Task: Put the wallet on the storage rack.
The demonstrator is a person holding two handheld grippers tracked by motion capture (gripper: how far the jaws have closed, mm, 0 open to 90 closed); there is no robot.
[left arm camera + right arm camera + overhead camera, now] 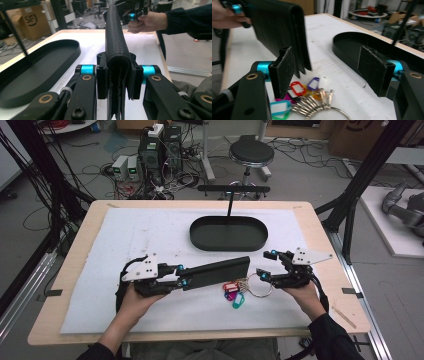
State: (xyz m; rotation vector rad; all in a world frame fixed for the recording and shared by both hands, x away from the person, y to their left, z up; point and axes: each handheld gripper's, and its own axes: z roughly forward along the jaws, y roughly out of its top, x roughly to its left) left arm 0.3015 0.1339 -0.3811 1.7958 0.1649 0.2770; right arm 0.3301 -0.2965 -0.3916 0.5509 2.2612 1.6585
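Black leather wallet (220,271), centre frame, clamped at one end in left gripper (182,275), clear of white mat (150,235). Right gripper (267,265) wide open, empty, beside key ring with coloured tags (240,290). Best kept level, carried to black oval tray (228,234).

I'm working in what looks like a robotics lab or workshop. The wooden table (70,270) with its white mat (150,230) stands inside a frame of black metal bars (367,170). Behind it the grey floor is strewn with loose cables (100,170), computer towers (160,147) and small power boxes (126,167). A round black stool (251,154) sits beyond the table, cardboard boxes (27,22) are stacked at the side, and a grey robot arm (405,207) lies on a white platform.
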